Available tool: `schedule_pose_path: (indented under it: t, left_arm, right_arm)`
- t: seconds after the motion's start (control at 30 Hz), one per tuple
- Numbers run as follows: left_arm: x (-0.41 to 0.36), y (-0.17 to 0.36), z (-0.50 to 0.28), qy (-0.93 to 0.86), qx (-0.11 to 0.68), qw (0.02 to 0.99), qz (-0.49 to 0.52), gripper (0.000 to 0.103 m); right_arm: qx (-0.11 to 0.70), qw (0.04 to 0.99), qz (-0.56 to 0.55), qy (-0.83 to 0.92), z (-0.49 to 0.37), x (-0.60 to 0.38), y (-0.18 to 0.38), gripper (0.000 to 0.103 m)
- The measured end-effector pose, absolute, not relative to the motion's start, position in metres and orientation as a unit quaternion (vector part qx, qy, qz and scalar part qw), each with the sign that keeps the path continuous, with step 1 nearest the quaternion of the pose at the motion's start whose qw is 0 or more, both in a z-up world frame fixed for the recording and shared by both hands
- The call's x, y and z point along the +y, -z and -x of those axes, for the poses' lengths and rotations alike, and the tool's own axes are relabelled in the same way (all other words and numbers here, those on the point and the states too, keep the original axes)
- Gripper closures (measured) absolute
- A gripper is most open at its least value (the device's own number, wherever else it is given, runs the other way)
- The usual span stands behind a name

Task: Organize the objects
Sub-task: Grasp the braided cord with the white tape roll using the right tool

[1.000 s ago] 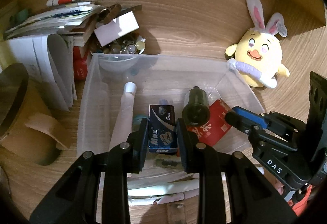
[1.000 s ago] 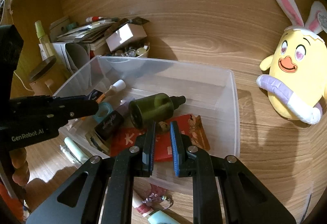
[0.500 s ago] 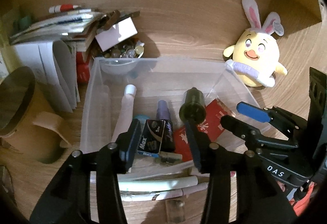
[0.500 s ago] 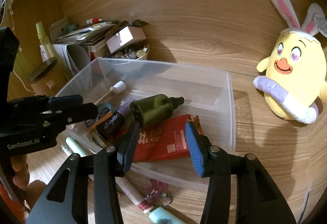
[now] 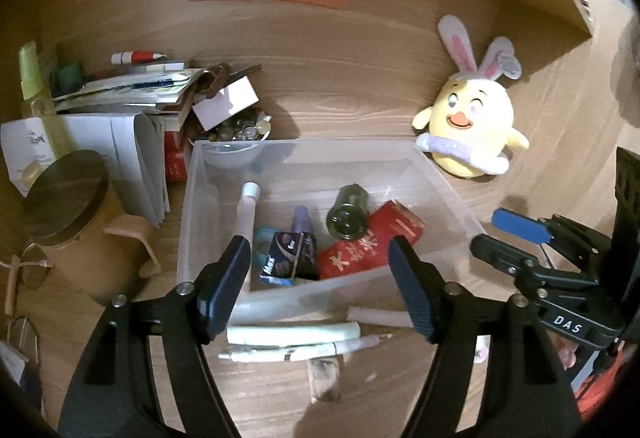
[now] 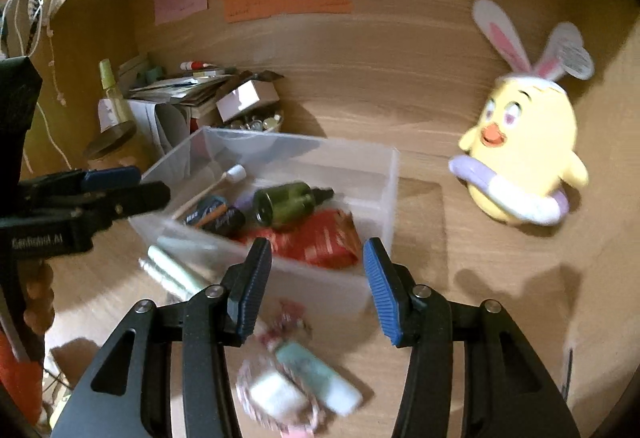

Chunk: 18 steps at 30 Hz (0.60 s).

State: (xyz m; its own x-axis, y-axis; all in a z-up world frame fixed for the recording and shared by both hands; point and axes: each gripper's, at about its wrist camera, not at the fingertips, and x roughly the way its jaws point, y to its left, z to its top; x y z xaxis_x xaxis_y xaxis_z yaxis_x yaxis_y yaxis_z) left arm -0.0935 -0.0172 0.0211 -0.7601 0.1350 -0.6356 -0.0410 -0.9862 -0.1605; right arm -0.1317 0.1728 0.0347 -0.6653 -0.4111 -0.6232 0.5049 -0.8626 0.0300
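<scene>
A clear plastic bin (image 5: 320, 154) (image 6: 384, 174) sits on the wooden desk. Inside lie a dark green bottle (image 5: 347, 212) (image 6: 288, 202), a red packet (image 5: 372, 244) (image 6: 320, 242), a blue Max staple box (image 5: 282, 264) (image 6: 204, 212), a dark tube (image 5: 304, 238) and a white-capped tube (image 5: 246, 214). My left gripper (image 5: 320, 286) is open and empty, above the bin's near wall. My right gripper (image 6: 316, 290) is open and empty, near the bin's front corner. Pale tubes and a pen (image 5: 296, 342) lie on the desk in front of the bin.
A yellow bunny-eared plush (image 5: 468, 130) (image 6: 524, 158) stands right of the bin. A paper stack, a small box of pins (image 5: 228, 114) and a brown lidded jar (image 5: 68, 206) crowd the left. Small packets and a mint tube (image 6: 304, 386) lie below my right gripper.
Both grippers opened wide and pulled back up from the bin. The staple box left my left gripper and lies in the bin; the red packet lies loose.
</scene>
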Motion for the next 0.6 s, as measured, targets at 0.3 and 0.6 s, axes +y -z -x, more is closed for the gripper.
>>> schedule_pose_path:
  t: [0.3,0.6]
  left_arm:
    - [0.005,-0.013,0.072,-0.932,-0.054,0.067,0.352,0.031]
    - [0.015,0.007,0.064,-0.922,-0.055,0.072,0.378,0.031]
  right_arm:
    - [0.068,0.262,-0.382,0.884,0.09,0.209,0.001,0.051]
    - [0.082,0.278,-0.424,0.858,0.083,0.199,0.039,0.051]
